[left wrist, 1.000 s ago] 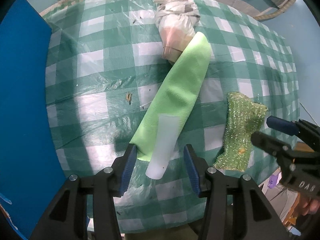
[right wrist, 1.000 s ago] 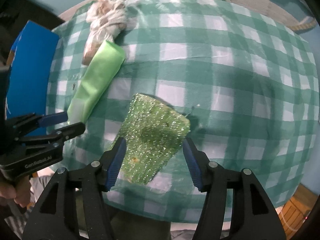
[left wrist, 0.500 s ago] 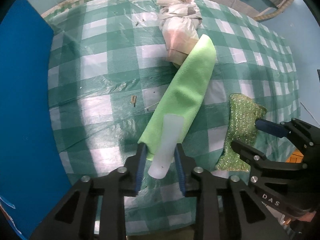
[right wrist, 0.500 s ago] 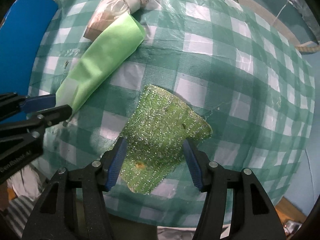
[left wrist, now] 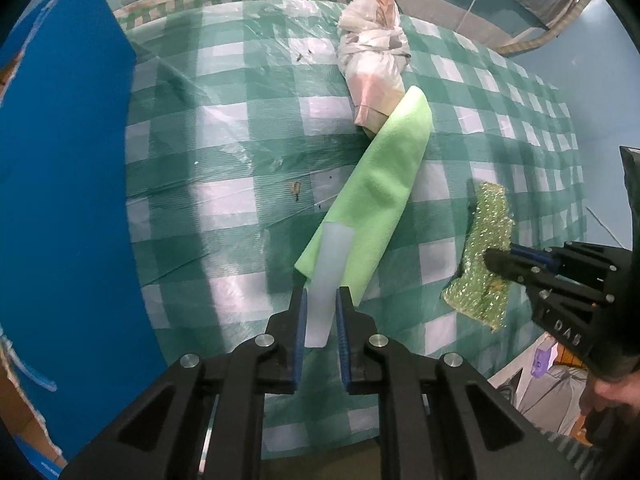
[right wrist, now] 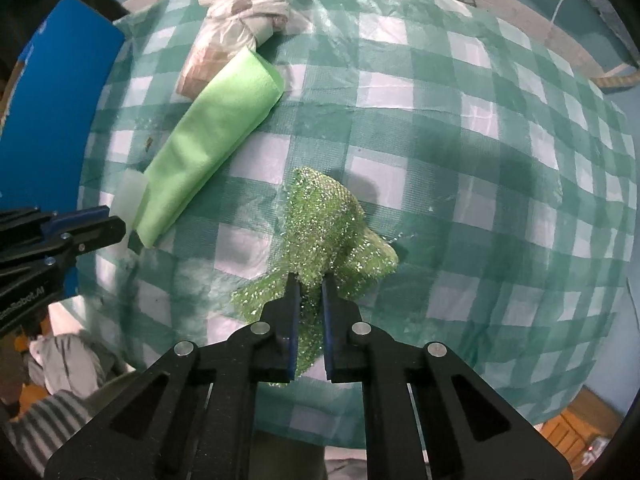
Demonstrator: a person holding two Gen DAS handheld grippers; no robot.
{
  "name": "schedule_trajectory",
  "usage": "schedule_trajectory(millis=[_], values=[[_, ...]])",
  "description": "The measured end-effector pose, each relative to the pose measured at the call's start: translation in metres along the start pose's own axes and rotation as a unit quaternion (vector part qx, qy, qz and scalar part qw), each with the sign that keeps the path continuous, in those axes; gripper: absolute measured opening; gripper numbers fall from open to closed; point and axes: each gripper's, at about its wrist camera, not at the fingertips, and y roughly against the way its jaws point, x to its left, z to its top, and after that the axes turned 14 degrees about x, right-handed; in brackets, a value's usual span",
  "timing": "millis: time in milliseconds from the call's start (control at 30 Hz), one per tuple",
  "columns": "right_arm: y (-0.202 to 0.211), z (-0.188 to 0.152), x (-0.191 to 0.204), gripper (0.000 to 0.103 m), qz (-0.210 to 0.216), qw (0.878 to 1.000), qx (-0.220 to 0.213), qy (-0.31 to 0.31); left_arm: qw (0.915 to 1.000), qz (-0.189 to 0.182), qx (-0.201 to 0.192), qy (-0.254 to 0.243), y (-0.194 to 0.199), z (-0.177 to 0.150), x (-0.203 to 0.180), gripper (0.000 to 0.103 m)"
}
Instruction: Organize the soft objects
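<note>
Seen from the left wrist: left claw (left wrist: pixel 321 312) at 6 o'clock, pointing steeply down at a bench (left wrist: pixel 248 128) under a green-and-white checked cover. Blue pads just drawn inward and now pinching the near end of a pale translucent strip (left wrist: pixel 330 276) that lies on the near end of a folded light-green cloth (left wrist: pixel 380 200). Green cloth stretched from centre toward 1 o'clock, its far end touching a knotted plastic-wrapped bundle (left wrist: pixel 374 56) at 12 o'clock. Tall blue panel (left wrist: pixel 64 200) filling the 9 o'clock side. At 3 o'clock, a glittery green scrubbing cloth (left wrist: pixel 486 256), with the right claw (left wrist: pixel 500 258) reaching in over it from the edge of the picture.

Seen from the right wrist: right claw (right wrist: pixel 306 284) at 6 o'clock, pointing straight down. Pads just brought together and now squeezing a bunched fold of the glittery green scrubbing cloth (right wrist: pixel 324 224), near the front edge of the bench (right wrist: pixel 480 160). Green cloth (right wrist: pixel 212 136) at 10 o'clock, well apart from the scrubbing cloth. Bundle (right wrist: pixel 240 8) at 11 o'clock, touching the green cloth's far end. Left claw (right wrist: pixel 120 226) at 9 o'clock, at the translucent strip (right wrist: pixel 130 196). Blue panel (right wrist: pixel 52 112) along the 9 to 10 o'clock side. Striped sleeve (right wrist: pixel 44 420) at 8 o'clock, below the bench edge.
</note>
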Motion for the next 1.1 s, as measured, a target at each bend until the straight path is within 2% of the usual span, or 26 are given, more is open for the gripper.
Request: schedule_trajectory(millis=[133, 300, 700, 933, 1100], values=[[0.019, 0.001, -0.017, 0.008, 0.014, 1.0, -0.01, -0.008, 1.0, -0.005, -0.008, -0.001, 0.021, -0.013, 0.023, 0.014], [0.039, -0.004, -0.026, 0.008, 0.029, 0.999, -0.026, -0.012, 0.9997, -0.011, -0.022, 0.002, 0.038, -0.023, 0.031, 0.012], [0.067, -0.011, -0.015, 0.008, 0.034, 0.998, -0.052, 0.005, 0.9971, 0.0, -0.076, -0.006, 0.084, -0.036, 0.033, 0.012], [0.073, -0.009, -0.003, 0.008, 0.038, 0.997, -0.059, 0.012, 0.9968, 0.0, -0.08, 0.003, 0.089, -0.039, 0.039, 0.011], [0.082, -0.01, 0.005, 0.008, 0.038, 0.997, -0.066, 0.025, 0.9976, 0.002, -0.066, 0.02, 0.08, -0.039, 0.044, 0.012]])
